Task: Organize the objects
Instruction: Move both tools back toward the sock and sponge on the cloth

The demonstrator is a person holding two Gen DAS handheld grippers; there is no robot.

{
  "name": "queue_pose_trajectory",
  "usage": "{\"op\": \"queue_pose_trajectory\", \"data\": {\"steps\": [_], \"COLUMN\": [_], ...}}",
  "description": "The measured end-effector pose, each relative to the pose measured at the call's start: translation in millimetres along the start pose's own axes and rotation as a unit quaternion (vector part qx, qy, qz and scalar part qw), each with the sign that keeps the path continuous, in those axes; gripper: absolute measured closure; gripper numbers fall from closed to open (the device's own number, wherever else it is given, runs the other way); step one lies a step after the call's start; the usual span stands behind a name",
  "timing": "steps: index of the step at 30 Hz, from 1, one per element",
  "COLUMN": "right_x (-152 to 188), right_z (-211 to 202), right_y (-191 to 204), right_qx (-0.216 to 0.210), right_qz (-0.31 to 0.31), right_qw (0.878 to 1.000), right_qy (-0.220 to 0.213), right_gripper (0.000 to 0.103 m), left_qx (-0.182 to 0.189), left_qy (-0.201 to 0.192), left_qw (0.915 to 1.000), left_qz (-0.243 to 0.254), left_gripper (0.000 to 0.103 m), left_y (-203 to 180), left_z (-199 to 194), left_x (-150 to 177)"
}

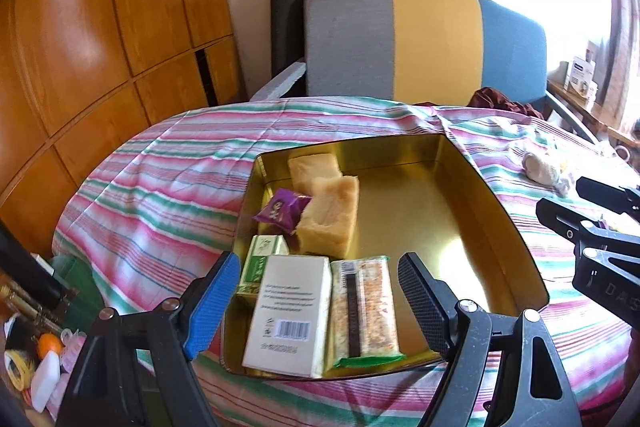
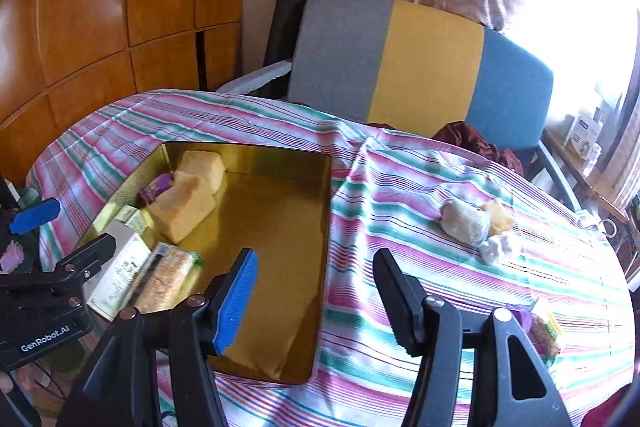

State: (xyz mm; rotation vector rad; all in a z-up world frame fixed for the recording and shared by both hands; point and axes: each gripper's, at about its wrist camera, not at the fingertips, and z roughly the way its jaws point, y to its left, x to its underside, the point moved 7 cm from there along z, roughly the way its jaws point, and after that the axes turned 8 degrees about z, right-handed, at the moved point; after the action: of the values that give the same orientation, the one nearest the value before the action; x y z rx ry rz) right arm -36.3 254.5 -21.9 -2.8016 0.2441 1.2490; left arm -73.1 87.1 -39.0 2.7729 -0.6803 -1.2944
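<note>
A gold tin tray (image 1: 460, 227) lies on the striped cloth; it also shows in the right wrist view (image 2: 280, 247). In it lie two yellow cake blocks (image 1: 330, 219), a purple packet (image 1: 282, 209), a green box (image 1: 262, 259), a white box (image 1: 288, 315) and a snack bar (image 1: 366, 311). My left gripper (image 1: 316, 303) is open, its jaws either side of the white box and snack bar, holding nothing. My right gripper (image 2: 320, 299) is open and empty above the tray's right edge. A wrapped bundle (image 2: 474, 225) lies on the cloth to the right.
A grey, yellow and blue chair (image 1: 424, 43) stands behind the table. Wooden cabinets (image 1: 100, 27) fill the left. Small packets (image 2: 540, 327) lie near the right gripper's right finger. Clutter sits on the floor at lower left (image 1: 36, 359).
</note>
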Motion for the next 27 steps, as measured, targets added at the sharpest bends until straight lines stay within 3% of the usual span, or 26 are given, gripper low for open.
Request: {"op": "queue_pose_trajectory", "data": {"steps": [13, 21, 27], "right_x": [1.3, 21.0, 41.1], "right_z": [4.0, 28.8, 42.3], "right_y": [-65.9, -178.3, -272.2], "right_qx": [0.054, 0.150, 0.204], "right_qz": [-0.012, -0.031, 0.052], "right_qw": [0.998, 0.986, 0.973], "right_qy": [0.015, 0.071, 0.096], "right_gripper": [0.039, 0.039, 0.039], "left_qx": [0.030, 0.042, 0.049], "left_qy": [-0.015, -0.034, -0.043], "left_qw": [0.9988, 0.9960, 0.9924], "left_qz": [0.037, 0.071, 0.104], "left_gripper": [0.021, 0.021, 0.021], "left_y": [-43.0, -76.2, -103.1], "left_z": [3.5, 5.2, 9.2], "left_x": [-24.7, -49.8, -65.2]}}
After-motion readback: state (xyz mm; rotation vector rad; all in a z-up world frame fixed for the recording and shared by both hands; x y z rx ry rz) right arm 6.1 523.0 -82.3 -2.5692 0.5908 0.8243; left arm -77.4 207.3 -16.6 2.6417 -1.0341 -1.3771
